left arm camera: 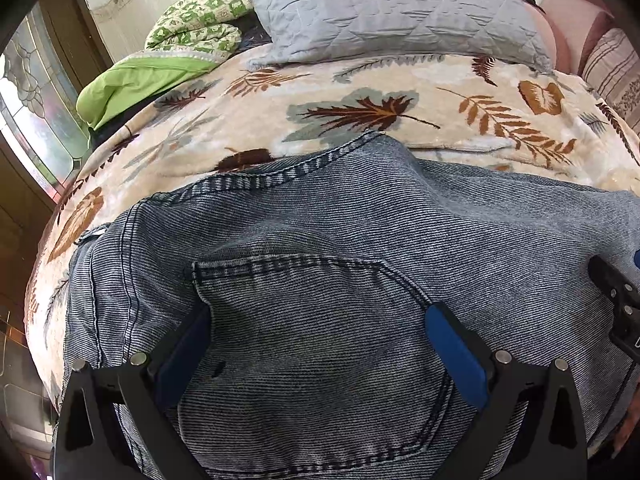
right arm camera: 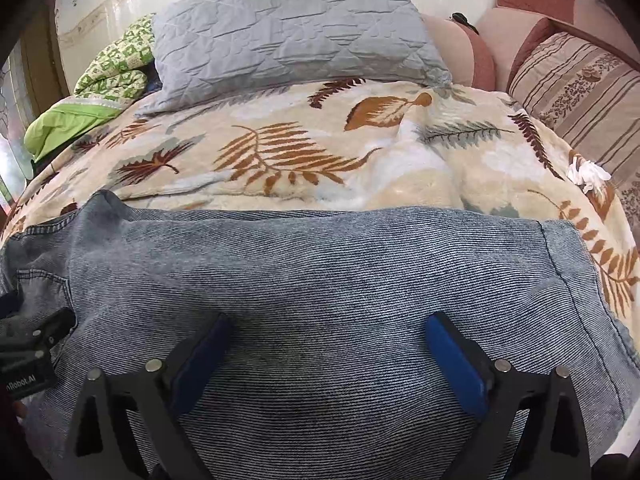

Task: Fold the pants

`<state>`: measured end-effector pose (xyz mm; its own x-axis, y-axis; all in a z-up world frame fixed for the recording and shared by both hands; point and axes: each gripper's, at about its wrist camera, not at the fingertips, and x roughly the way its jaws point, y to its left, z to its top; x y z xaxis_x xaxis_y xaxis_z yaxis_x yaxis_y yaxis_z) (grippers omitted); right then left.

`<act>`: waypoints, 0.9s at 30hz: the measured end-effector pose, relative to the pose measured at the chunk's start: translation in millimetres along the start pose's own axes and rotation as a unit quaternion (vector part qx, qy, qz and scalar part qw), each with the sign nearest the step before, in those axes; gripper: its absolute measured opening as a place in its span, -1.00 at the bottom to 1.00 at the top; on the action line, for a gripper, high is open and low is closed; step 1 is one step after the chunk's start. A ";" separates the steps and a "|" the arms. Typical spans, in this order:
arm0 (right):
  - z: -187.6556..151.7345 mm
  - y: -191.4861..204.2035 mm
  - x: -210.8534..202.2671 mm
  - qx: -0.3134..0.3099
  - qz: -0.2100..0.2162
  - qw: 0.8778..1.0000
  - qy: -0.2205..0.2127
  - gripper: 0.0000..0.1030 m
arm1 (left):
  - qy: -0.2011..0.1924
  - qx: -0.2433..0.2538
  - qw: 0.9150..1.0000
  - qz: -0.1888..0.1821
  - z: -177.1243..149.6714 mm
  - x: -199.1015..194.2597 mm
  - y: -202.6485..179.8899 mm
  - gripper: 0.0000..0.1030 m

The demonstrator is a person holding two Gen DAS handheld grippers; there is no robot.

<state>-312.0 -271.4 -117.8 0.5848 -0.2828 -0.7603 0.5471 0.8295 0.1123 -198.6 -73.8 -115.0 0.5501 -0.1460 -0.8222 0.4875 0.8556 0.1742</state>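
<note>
Blue-grey denim pants (left arm camera: 340,240) lie flat on the leaf-print blanket (left arm camera: 360,92), folded lengthwise with a back pocket (left arm camera: 312,320) facing up. My left gripper (left arm camera: 318,320) is open, its blue pads (left arm camera: 452,352) spread just above the pocket at the waist end. My right gripper (right arm camera: 328,332) is open over the leg part of the pants (right arm camera: 320,256), with its blue pads (right arm camera: 452,356) wide apart. The hem end (right arm camera: 560,264) lies to the right. Each gripper shows at the other view's edge: the right one (left arm camera: 620,300), the left one (right arm camera: 32,344).
A grey quilted pillow (right arm camera: 292,36) lies at the back of the bed. A green patterned quilt (left arm camera: 192,28) is bunched at the back left. A striped cushion (right arm camera: 580,92) and pink sofa back are to the right. A white crumpled tissue (right arm camera: 588,174) lies on the blanket.
</note>
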 end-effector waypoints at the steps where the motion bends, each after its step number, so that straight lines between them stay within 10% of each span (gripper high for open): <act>1: -0.5 0.5 -0.1 -0.001 -0.001 1.000 -0.001 0.94 | 0.006 -0.001 1.000 -0.004 2.2 0.6 1.1 1.00; 27: -13.9 0.7 -6.5 -0.029 0.005 0.999 -0.018 0.95 | 0.088 0.010 0.995 -0.050 18.4 14.3 7.6 1.00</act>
<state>-323.7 -262.3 -121.6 0.6117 -0.2901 -0.7360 0.5053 0.8591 0.0814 -174.5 -78.5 -115.5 0.3721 -0.1390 -0.9177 0.5486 0.8305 0.0966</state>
